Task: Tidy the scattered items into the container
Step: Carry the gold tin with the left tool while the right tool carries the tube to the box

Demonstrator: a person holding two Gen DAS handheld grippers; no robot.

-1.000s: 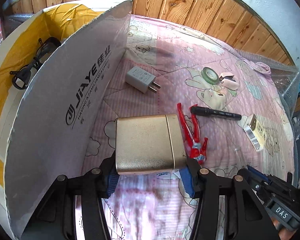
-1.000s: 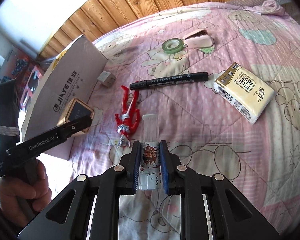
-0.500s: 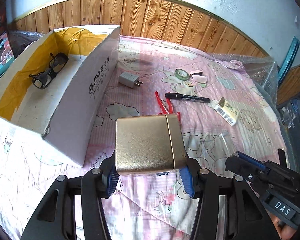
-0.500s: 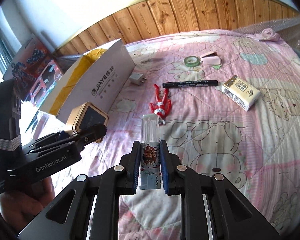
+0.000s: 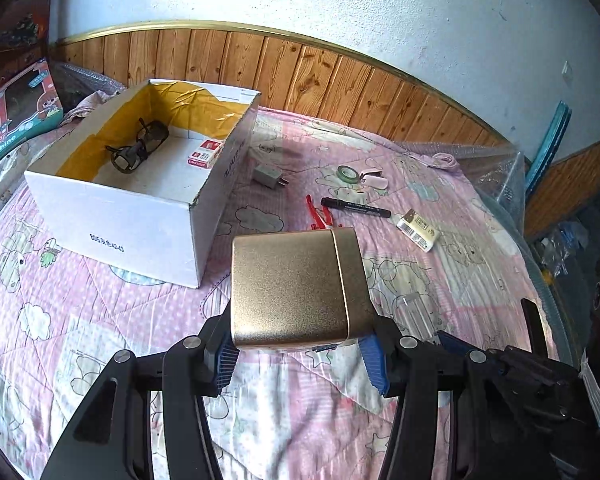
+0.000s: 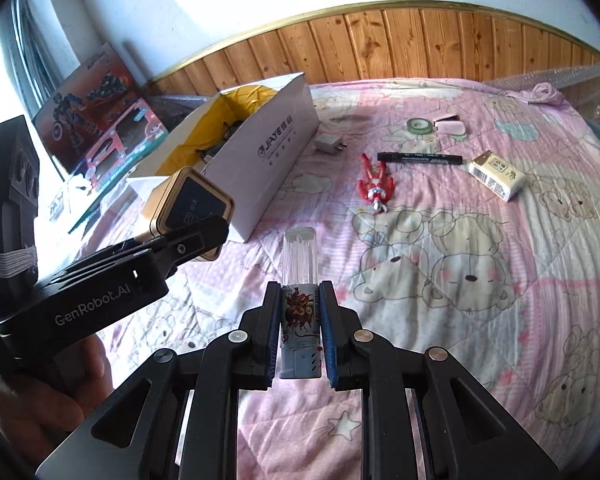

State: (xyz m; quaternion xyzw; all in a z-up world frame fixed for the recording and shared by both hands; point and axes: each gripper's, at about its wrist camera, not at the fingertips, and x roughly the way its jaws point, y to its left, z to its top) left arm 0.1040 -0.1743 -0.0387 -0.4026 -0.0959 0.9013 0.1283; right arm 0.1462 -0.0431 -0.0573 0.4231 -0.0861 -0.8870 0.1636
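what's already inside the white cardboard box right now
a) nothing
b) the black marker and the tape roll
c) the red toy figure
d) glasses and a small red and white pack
d: the left wrist view shows dark glasses and a small red and white pack lying in the box.

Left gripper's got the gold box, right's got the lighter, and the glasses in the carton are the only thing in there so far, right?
Not quite: in the left wrist view the carton holds the glasses plus a small red-and-white pack. The left gripper holding the gold box and the right gripper holding the lighter are correct.
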